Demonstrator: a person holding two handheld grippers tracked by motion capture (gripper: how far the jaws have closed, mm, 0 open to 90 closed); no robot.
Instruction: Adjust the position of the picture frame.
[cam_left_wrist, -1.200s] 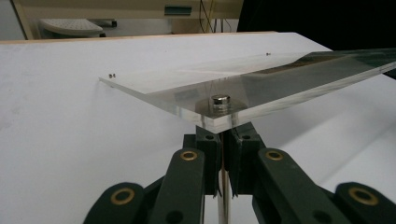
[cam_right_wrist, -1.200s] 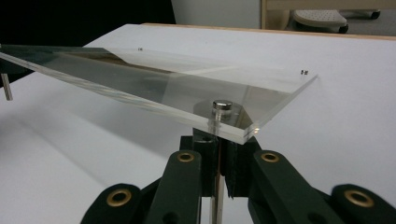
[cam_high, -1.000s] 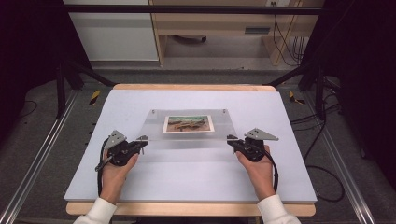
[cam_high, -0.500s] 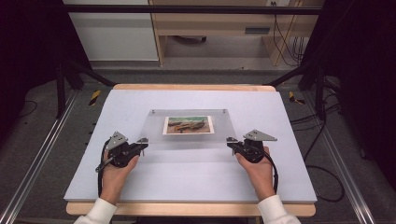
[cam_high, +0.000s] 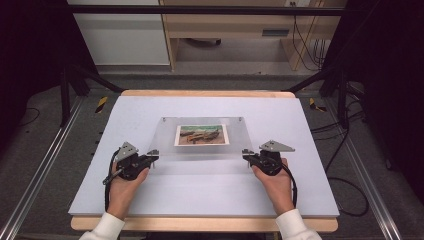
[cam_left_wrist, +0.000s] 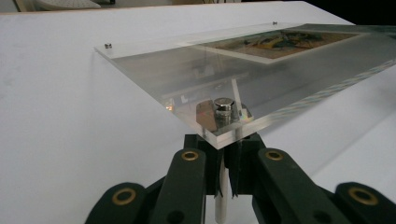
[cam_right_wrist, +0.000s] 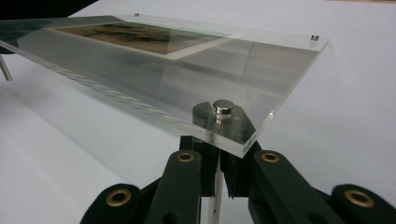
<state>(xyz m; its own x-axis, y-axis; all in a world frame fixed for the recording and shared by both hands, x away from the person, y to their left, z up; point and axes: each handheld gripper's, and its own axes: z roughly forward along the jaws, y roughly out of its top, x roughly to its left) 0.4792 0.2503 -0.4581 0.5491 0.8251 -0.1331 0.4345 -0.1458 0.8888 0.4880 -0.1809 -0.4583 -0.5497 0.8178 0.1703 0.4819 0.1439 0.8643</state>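
Note:
A clear acrylic picture frame (cam_high: 235, 142) with a landscape photo (cam_high: 201, 135) inside hangs a little above the white table. Small metal caps (cam_left_wrist: 223, 105) (cam_right_wrist: 223, 107) sit on its near corners. My left gripper (cam_high: 151, 157) (cam_left_wrist: 223, 149) is shut on a thin white post (cam_left_wrist: 221, 205) under the near left corner. At the near right corner my right gripper (cam_high: 247, 156) (cam_right_wrist: 218, 149) is shut on a like post (cam_right_wrist: 215, 186). The frame tilts, its far edge low toward the table. A far post (cam_right_wrist: 4, 70) hangs free.
The white table board (cam_high: 200, 195) has bare room all round the frame, with a wooden edge (cam_high: 200, 224) nearest me. Yellow-black tools lie on the floor at the left (cam_high: 101, 103) and right (cam_high: 315, 105). Metal rails (cam_high: 35, 180) flank the table.
Both grippers have drawn slightly toward the near edge, carrying the frame with them. Their hold on the corner posts is unchanged.

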